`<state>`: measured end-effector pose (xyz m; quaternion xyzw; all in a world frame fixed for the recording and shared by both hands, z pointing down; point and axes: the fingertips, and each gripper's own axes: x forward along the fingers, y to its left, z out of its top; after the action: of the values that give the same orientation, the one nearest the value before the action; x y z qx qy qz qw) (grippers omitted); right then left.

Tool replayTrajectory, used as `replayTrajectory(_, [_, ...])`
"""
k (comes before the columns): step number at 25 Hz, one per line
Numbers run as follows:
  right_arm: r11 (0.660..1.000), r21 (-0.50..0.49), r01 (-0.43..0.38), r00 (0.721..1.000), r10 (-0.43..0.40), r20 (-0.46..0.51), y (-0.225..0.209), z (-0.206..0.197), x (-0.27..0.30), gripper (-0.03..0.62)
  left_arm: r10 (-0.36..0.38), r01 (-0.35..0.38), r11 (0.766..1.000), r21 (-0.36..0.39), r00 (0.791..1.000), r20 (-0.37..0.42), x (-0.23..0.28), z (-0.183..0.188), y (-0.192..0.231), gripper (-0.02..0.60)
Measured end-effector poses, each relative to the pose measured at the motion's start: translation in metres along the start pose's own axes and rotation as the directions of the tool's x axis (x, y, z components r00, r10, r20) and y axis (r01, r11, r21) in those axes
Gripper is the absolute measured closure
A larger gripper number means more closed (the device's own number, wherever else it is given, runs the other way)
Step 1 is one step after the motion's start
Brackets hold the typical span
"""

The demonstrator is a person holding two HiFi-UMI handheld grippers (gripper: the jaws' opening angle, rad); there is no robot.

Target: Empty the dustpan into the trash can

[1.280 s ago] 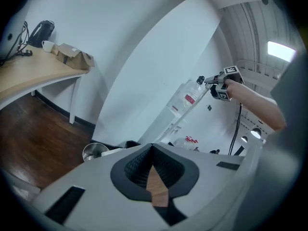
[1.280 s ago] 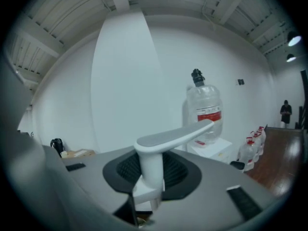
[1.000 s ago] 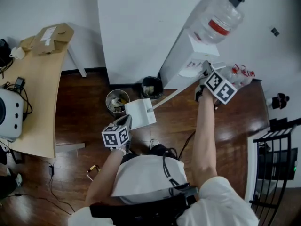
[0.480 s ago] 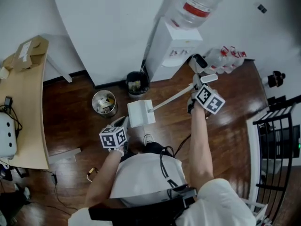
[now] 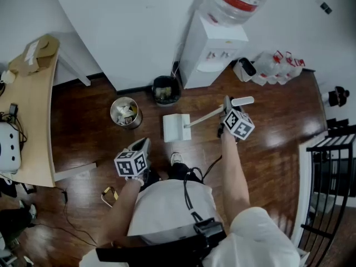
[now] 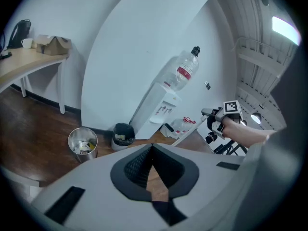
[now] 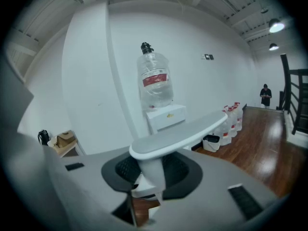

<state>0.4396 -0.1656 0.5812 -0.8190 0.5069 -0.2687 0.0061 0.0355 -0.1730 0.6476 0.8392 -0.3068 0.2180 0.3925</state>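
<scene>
Dustpan (image 5: 177,128): white, long-handled, pan low over the wooden floor (image 5: 278,127) just ahead of the person's feet. Whether it rests on the boards cannot be told. Its handle (image 5: 203,117) slopes up and to the right, ending in a flat grip bar. What lies in the pan cannot be made out.

Right hand-held gripper (image 7: 150,177): pinching the handle shaft just under the grip bar. The shaft stands between the pads, and the jaws have just been opening a little.

Left hand-held gripper (image 6: 152,150): pads pressed together at the tips, nothing between them. It is held low at the person's left and points toward the bins.

Containers:
- Silver trash can (image 5: 125,111): round and open-topped, on the floor to the left of the pan and clear of it. Holds crumpled white paper and a yellow scrap.
- Black bin (image 5: 166,90): against the curved white wall, beyond the pan and near it, not touching. Holds pale and yellowish litter.
- Small white bin (image 5: 245,69): beside the water dispenser's base, with a dark lining. Its contents cannot be told.
- Water dispenser (image 5: 217,46): white cabinet with an upturned clear bottle (image 5: 239,1) bearing a red label.
- Red-capped jugs (image 5: 277,65): clustered just right of the small white bin.

Surface (image 5: 28,110): wooden, at far left, well apart from the pan. It carries a closed cardboard box (image 5: 34,53).
</scene>
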Motion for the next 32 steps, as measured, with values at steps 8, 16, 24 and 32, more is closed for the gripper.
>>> replayTrajectory(8, [0.998, 0.000, -0.058, 0.998, 0.058, -0.014, -0.020, -0.050, 0.028, 0.471, 0.056, -0.057, 0.998, -0.035, 0.998, -0.016, 0.001, -0.019, -0.010, 0.581])
replayTrajectory(16, [0.999, 0.021, -0.030, 0.995, 0.032, -0.093, -0.034, -0.107, 0.029, 0.459, 0.088, -0.090, 0.995, -0.051, 0.995, -0.035, 0.002, -0.029, -0.013, 0.581])
replayTrajectory(24, [0.998, 0.061, -0.011, 0.994, 0.017, -0.111, -0.067, -0.116, 0.024, 0.456, 0.081, -0.083, 0.996, -0.043, 0.996, -0.045, 0.009, -0.030, -0.020, 0.581])
replayTrajectory(32, [0.996, 0.092, -0.016, 0.991, 0.028, -0.128, -0.092, -0.120, 0.018, 0.422, 0.067, -0.069, 0.997, -0.023, 0.996, -0.061, 0.019, -0.035, -0.034, 0.581])
